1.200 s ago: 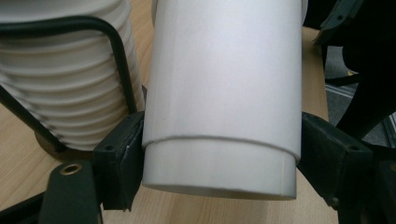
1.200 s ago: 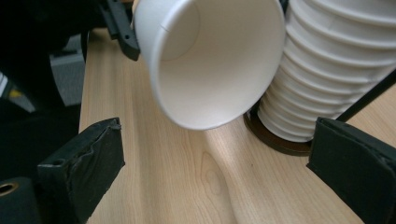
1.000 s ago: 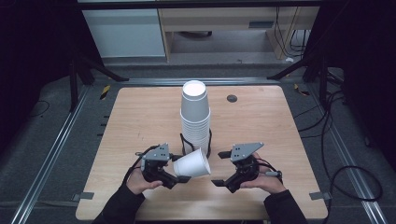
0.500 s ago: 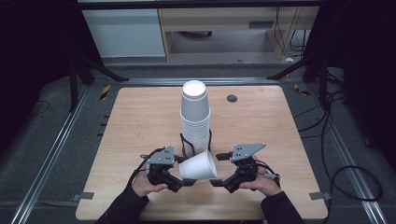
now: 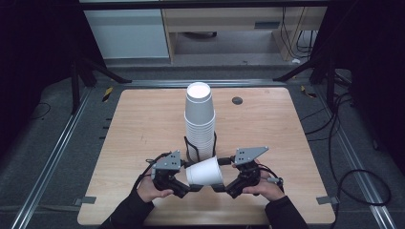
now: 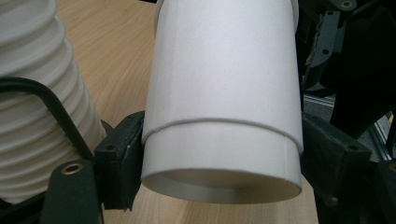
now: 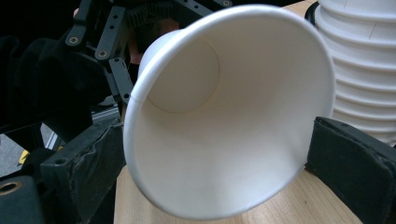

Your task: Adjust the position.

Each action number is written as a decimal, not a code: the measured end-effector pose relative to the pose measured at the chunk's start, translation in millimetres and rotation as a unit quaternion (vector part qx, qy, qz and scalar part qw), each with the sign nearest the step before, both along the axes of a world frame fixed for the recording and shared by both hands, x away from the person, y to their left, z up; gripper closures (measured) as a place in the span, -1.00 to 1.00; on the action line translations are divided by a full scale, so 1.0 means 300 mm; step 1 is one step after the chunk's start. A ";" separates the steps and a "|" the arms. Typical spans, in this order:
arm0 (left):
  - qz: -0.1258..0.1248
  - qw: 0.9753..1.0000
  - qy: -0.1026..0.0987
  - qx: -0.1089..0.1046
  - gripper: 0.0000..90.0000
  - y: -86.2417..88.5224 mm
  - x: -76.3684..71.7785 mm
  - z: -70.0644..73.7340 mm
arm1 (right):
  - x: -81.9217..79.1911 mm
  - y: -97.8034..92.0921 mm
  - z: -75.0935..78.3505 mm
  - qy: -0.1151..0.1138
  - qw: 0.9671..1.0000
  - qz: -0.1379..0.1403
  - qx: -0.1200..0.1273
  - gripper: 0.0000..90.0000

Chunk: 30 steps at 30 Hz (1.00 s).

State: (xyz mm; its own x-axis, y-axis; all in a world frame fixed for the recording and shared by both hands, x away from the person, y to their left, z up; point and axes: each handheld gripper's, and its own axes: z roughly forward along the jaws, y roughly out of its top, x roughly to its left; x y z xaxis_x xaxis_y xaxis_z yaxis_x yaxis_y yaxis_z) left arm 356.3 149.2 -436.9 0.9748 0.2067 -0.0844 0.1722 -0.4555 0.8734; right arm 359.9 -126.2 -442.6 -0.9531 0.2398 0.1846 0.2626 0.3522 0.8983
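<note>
Held cup: white paper cup point(image 5: 205, 171) lies sideways above the wooden bench point(image 5: 143, 119), just before the tall stack of white paper cups point(image 5: 199, 119).
Left tool point(image 5: 188, 187): clenched on its base end.
Right tool point(image 5: 218, 186): jaws flank the rim; contact probably partial.
Risk: squeezing could crush the thin wall; a swing could topple the stack.
Contents: cup empty.

a light wooden table point(image 5: 143, 124) with rounded corners stands on a grey carpeted floor point(image 5: 45, 157). metal rails point(image 5: 52, 157) run along both sides. behind it there is a white cabinet point(image 5: 129, 31) and a wooden shelf unit point(image 5: 229, 24). black cables point(image 5: 353, 176) lie at the right. the room's edges are dark.
</note>
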 end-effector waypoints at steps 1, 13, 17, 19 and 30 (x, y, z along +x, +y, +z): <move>0.001 1.000 0.002 0.002 -0.50 0.000 0.002 -0.001 | -0.001 0.000 0.001 -0.001 1.000 0.000 -0.001 -0.90; 0.003 1.000 0.002 -0.005 -0.50 0.030 0.013 0.001 | 0.001 -0.009 0.003 -0.006 1.000 -0.012 -0.010 -0.90; 0.002 1.000 -0.002 -0.006 -0.49 0.025 0.006 0.006 | 0.001 -0.008 0.003 -0.003 1.000 -0.010 -0.003 -0.91; -0.001 1.000 -0.004 -0.005 -0.49 0.021 0.001 0.008 | 0.001 -0.006 0.004 -0.003 1.000 -0.009 -0.002 -0.92; -0.022 1.000 -0.012 0.003 -0.49 -0.016 -0.023 0.011 | 0.000 0.015 -0.010 0.010 1.000 0.010 0.004 -0.94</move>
